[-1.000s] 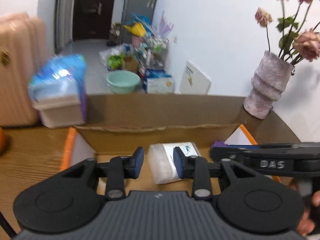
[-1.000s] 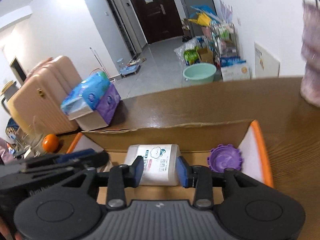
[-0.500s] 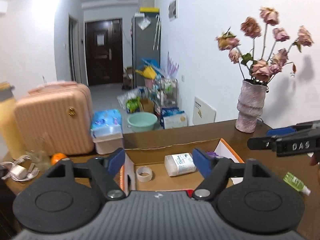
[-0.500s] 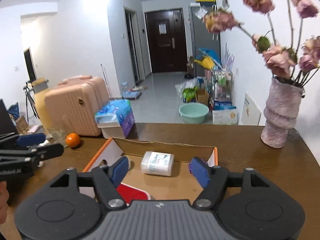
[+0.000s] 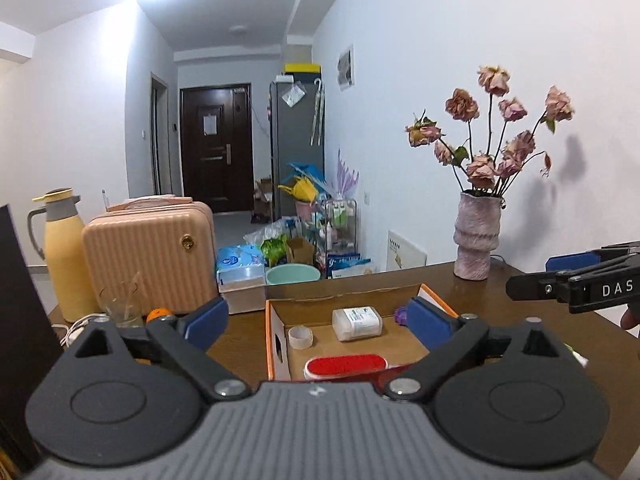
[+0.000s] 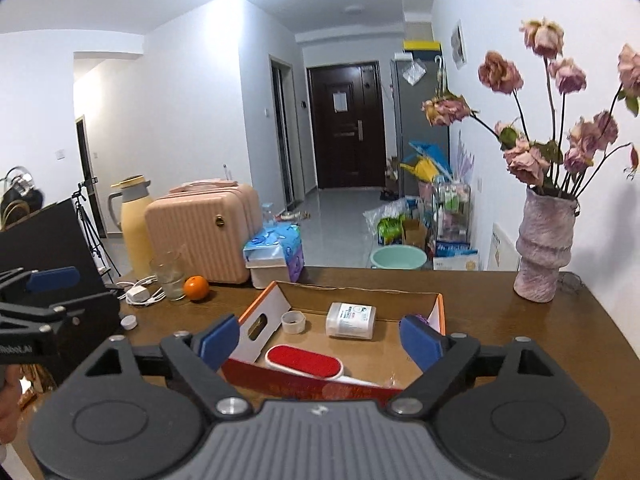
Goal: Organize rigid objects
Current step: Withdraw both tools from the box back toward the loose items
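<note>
An open cardboard box (image 5: 277, 336) (image 6: 360, 295) with orange edges stands on the wooden table. In it lie a white plastic container (image 5: 357, 323) (image 6: 351, 320), a tape roll (image 5: 301, 336) (image 6: 293, 321), a red lint brush (image 5: 346, 366) (image 6: 304, 361) and a purple piece (image 5: 400, 314). My left gripper (image 5: 316, 322) hovers back from the box, its jaws opening wide with nothing gripped. My right gripper (image 6: 320, 340) also hangs in front of the box, jaws opening and empty. Each gripper shows in the other's view: the right one (image 5: 580, 288) at the right edge, the left one (image 6: 40, 304) at the left edge.
A vase of dried roses (image 5: 476, 240) (image 6: 542, 248) stands at the table's far right. On the left are an orange (image 6: 196, 288), a glass (image 6: 170, 276), a charger with cable (image 6: 140, 294), a white cap (image 6: 129, 322), a pink suitcase (image 6: 200, 232), a yellow flask (image 5: 64, 256) and tissue packs (image 6: 274, 252).
Both grippers have drawn back and up out of the box, and their jaws have spread from nearly closed to wide. The white container stays lying in the box.
</note>
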A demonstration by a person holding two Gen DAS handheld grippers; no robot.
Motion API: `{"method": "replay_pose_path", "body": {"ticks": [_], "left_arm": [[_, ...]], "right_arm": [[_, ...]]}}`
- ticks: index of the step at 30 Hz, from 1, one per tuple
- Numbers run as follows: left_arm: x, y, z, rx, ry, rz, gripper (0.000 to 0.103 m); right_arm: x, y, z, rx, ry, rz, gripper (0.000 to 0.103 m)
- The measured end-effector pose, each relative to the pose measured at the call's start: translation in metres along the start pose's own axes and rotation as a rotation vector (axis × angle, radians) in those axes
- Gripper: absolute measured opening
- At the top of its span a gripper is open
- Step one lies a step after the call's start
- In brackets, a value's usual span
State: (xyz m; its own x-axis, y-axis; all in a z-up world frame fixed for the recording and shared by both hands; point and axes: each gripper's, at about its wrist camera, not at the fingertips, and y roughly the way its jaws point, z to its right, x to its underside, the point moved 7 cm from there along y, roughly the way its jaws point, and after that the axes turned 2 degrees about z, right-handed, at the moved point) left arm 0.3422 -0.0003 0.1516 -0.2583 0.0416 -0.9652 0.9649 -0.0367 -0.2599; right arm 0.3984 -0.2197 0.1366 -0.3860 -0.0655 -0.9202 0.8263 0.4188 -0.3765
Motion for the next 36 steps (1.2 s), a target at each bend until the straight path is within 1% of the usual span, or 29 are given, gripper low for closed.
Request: {"method": "replay_pose_path", "body": {"ticks": [3,5,9,11,14,16,18,21,22,23,25,26,28,31,36], "left_arm": [[0.035,-0.026,-0.004,-0.022,0.015,0.004,0.1],[0.057,-0.046,-0.006,-0.014,0.028,0.011,0.101],[0.096,-0.091,-0.008,-0.006,0.025,0.063,0.103],[0.107,-0.109,-0.008,0.008,0.015,0.09,0.103],[0.12,-0.133,-0.011,0.005,-0.018,0.136,0.103],[0.128,-0.14,-0.012,0.037,-0.057,0.127,0.103],[0.134,-0.144,-0.009,0.068,-0.062,0.117,0.103],[0.142,-0.142,0.002,0.055,-0.001,0.117,0.103],[0.145,-0.14,0.005,0.049,0.012,0.111,0.103],[0.148,-0.136,0.008,0.058,0.019,0.1,0.103],[0.157,-0.125,0.014,0.101,0.011,0.052,0.103],[0.161,-0.118,0.017,0.11,0.004,0.018,0.103],[0.169,-0.105,0.021,0.098,0.003,-0.035,0.103],[0.173,-0.095,0.029,0.099,0.003,-0.054,0.103],[0.181,-0.073,0.04,0.102,0.021,-0.103,0.103]], "right_arm": [[0.021,-0.023,-0.013,0.007,-0.019,0.022,0.091],[0.038,-0.042,-0.022,0.006,-0.035,0.057,0.096],[0.073,-0.082,-0.038,0.0,-0.051,0.134,0.101],[0.091,-0.098,-0.045,0.004,-0.072,0.158,0.103],[0.116,-0.114,-0.053,0.033,-0.062,0.148,0.103],[0.131,-0.122,-0.059,0.022,-0.038,0.16,0.103],[0.145,-0.126,-0.063,0.012,-0.017,0.174,0.103],[0.167,-0.13,-0.064,0.024,0.0,0.214,0.103],[0.174,-0.132,-0.062,0.039,0.007,0.232,0.103],[0.178,-0.131,-0.058,0.059,0.011,0.248,0.103],[0.188,-0.133,-0.049,0.106,0.022,0.294,0.103],[0.191,-0.134,-0.045,0.127,0.023,0.304,0.103],[0.198,-0.132,-0.035,0.164,0.007,0.291,0.103],[0.206,-0.128,-0.026,0.157,-0.026,0.264,0.103],[0.218,-0.102,-0.012,0.16,-0.02,0.153,0.102]]}}
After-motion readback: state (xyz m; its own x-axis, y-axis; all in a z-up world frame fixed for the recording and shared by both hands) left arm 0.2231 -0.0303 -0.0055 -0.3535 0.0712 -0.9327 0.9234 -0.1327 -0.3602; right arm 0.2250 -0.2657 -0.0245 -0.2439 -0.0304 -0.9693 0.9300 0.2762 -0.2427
